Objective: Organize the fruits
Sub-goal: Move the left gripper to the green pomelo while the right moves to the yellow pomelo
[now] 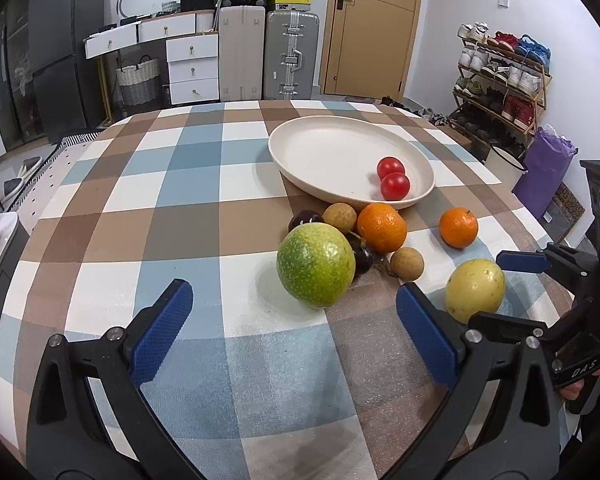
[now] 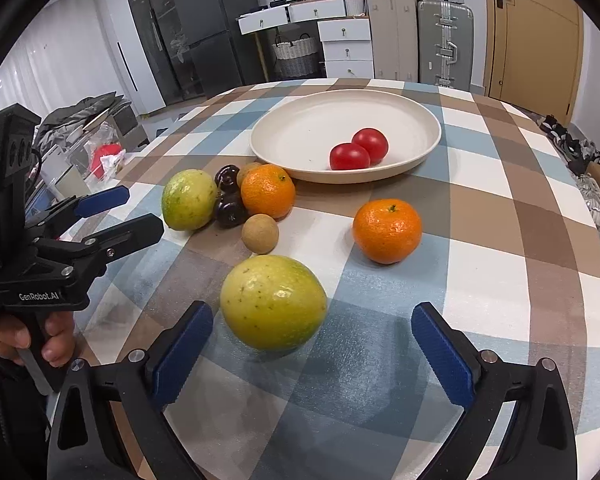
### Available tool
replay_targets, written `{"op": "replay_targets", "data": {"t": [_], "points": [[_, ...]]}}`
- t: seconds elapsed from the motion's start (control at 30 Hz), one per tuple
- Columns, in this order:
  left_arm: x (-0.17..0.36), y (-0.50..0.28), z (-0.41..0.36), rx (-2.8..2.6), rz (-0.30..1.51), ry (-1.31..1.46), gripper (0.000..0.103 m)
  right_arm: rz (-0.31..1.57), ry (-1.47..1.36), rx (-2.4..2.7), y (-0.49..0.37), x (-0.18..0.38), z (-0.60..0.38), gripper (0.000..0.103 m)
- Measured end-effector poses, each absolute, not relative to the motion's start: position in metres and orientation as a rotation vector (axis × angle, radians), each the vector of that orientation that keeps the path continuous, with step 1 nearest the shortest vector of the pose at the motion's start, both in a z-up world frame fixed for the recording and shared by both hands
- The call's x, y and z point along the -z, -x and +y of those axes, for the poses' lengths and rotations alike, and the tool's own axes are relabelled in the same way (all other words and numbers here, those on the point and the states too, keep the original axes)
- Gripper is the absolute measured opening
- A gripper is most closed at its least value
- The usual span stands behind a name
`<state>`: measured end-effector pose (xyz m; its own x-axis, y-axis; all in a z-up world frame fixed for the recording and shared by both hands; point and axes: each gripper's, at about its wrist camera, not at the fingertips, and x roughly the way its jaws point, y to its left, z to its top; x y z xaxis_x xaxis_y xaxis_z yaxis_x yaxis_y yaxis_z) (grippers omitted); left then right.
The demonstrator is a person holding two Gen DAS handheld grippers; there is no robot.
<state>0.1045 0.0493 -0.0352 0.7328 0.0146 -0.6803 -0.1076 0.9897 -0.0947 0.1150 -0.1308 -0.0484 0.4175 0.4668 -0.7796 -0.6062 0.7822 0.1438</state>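
Note:
A cream plate [image 1: 324, 152] [image 2: 300, 128] holds two red tomatoes [image 1: 394, 178] [image 2: 358, 148]. In front of it on the table lie a green passion fruit [image 1: 315, 265] [image 2: 189, 199], a yellow passion fruit [image 1: 475, 290] [image 2: 273, 302], two oranges [image 1: 381, 227] [image 1: 458, 227] [image 2: 387, 230], two brown longans [image 1: 407, 264] [image 2: 260, 233] and dark cherries [image 2: 229, 204]. My left gripper [image 1: 296, 328] is open just short of the green fruit. My right gripper [image 2: 314, 356] is open, the yellow fruit just ahead between its fingertips.
The table has a checked blue, brown and white cloth [image 1: 188, 200]. Behind it stand suitcases [image 1: 292, 56], white drawers [image 1: 192, 68], a door and a shoe rack [image 1: 500, 76]. Each gripper shows in the other's view, the right one [image 1: 524, 262] and the left one [image 2: 112, 216].

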Motion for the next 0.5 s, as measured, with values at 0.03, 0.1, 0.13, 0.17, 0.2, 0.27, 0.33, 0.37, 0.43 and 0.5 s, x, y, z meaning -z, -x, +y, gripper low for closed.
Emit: {"op": "replay_targets", "data": {"t": [0.03,0.1,0.13,0.17,0.2,0.27,0.33,0.37,0.43,0.5], "points": [[0.036,-0.104,0.049,-0.066,0.746,0.13,0.102,0.919,0.168,-0.68,-0.115,0.049,-0.13,0.098],[0.036,-0.105,0.049,-0.066,0.748,0.128,0.102,0.923,0.163,-0.69,-0.115,0.049,-0.129,0.092],[0.037,-0.104,0.048,-0.067,0.75,0.126,0.102,0.925,0.161,-0.696,-0.115,0.05,-0.128,0.088],[0.037,-0.105,0.048,-0.068,0.751,0.125,0.102,0.928,0.16,-0.702,-0.115,0.05,-0.127,0.084],[0.038,-0.105,0.048,-0.069,0.752,0.124,0.102,0.932,0.161,-0.707,-0.114,0.051,-0.126,0.083],[0.038,-0.105,0.047,-0.067,0.752,0.122,0.102,0.934,0.163,-0.721,-0.113,0.052,-0.123,0.079],[0.038,-0.105,0.047,-0.069,0.753,0.123,0.102,0.929,0.167,-0.729,-0.111,0.051,-0.121,0.074],[0.038,-0.106,0.047,-0.071,0.754,0.124,0.102,0.926,0.166,-0.73,-0.111,0.051,-0.121,0.072],[0.038,-0.107,0.048,-0.07,0.755,0.128,0.102,0.928,0.164,-0.736,-0.11,0.052,-0.12,0.068],[0.038,-0.107,0.048,-0.071,0.753,0.131,0.102,0.93,0.169,-0.741,-0.11,0.052,-0.119,0.061]]}}
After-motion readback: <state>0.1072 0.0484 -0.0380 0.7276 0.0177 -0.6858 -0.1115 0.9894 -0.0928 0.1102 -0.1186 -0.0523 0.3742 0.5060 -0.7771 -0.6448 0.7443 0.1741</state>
